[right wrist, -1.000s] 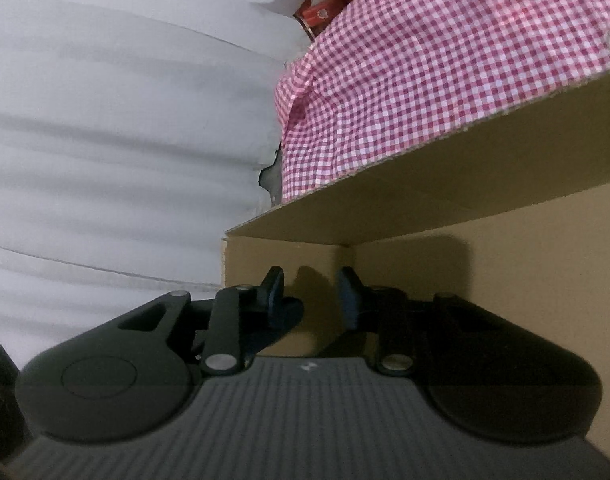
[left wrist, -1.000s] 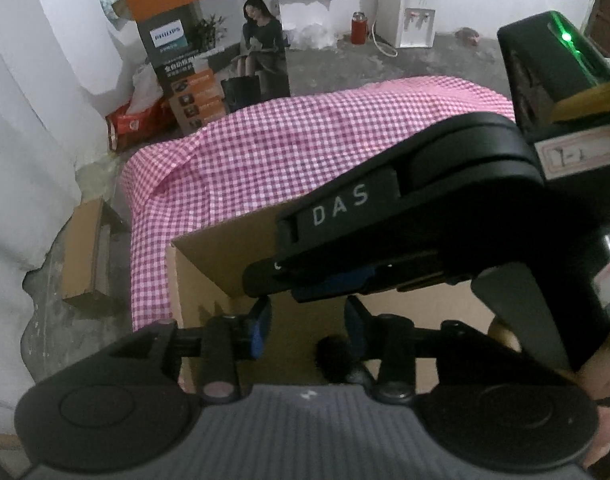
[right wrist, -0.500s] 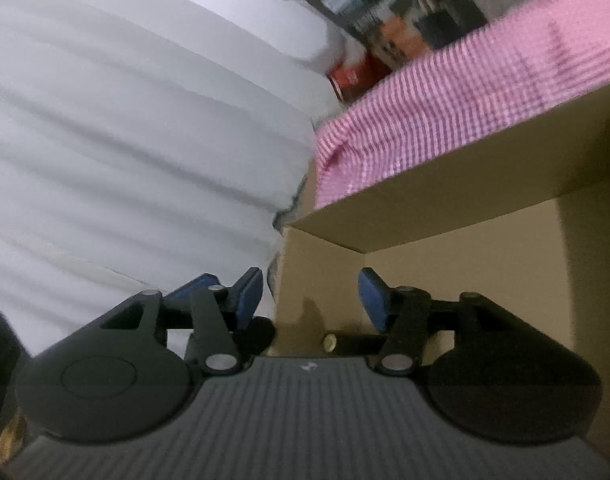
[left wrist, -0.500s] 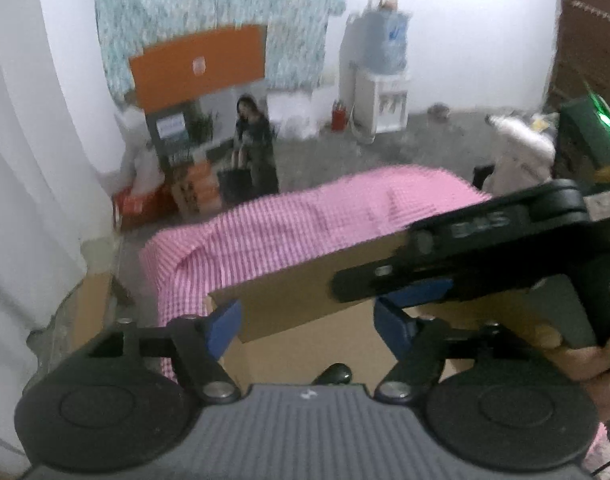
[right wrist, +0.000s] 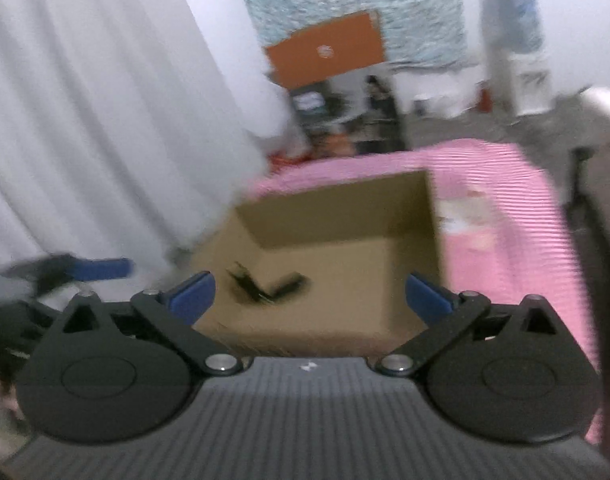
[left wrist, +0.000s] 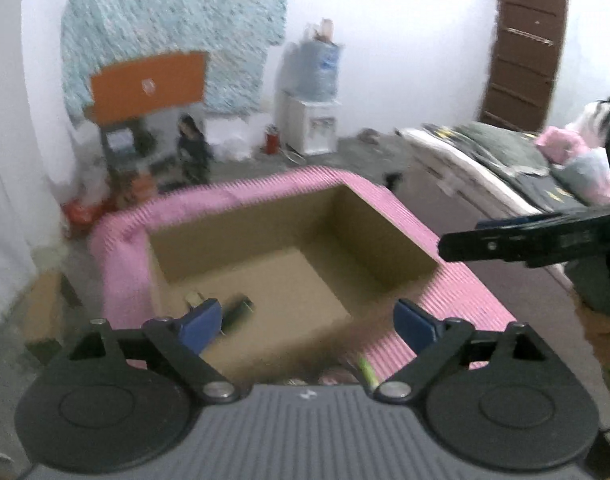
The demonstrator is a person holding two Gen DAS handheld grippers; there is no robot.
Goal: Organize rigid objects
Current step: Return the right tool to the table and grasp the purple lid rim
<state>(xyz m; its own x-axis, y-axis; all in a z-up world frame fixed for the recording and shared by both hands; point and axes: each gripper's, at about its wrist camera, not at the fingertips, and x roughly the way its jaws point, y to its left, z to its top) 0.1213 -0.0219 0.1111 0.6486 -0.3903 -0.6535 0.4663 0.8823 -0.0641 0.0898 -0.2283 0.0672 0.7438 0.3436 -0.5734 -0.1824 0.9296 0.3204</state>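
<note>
An open cardboard box (left wrist: 385, 240) (right wrist: 345, 200) sits on a table with a pink checked cloth (left wrist: 465, 292) (right wrist: 505, 220). Small dark objects lie on the box floor near its left side (left wrist: 237, 312) (right wrist: 265, 288); blur hides what they are. My left gripper (left wrist: 309, 322) is open and empty, raised above the box's near edge. My right gripper (right wrist: 309, 296) is open and empty, also raised above the box. The right gripper shows at the right of the left wrist view (left wrist: 537, 236), and the left gripper's blue finger shows at the left of the right wrist view (right wrist: 97, 268).
A white curtain (right wrist: 105, 120) hangs at the left. An orange-topped box (left wrist: 145, 84) and a water dispenser (left wrist: 313, 120) stand on the floor behind the table. A bed with bedding (left wrist: 505, 160) lies at the right. A thin green-yellow item (left wrist: 367, 368) lies on the cloth near me.
Both grippers have opened wide and lifted up out of the box and back. The small dark objects now lie free on the box floor.
</note>
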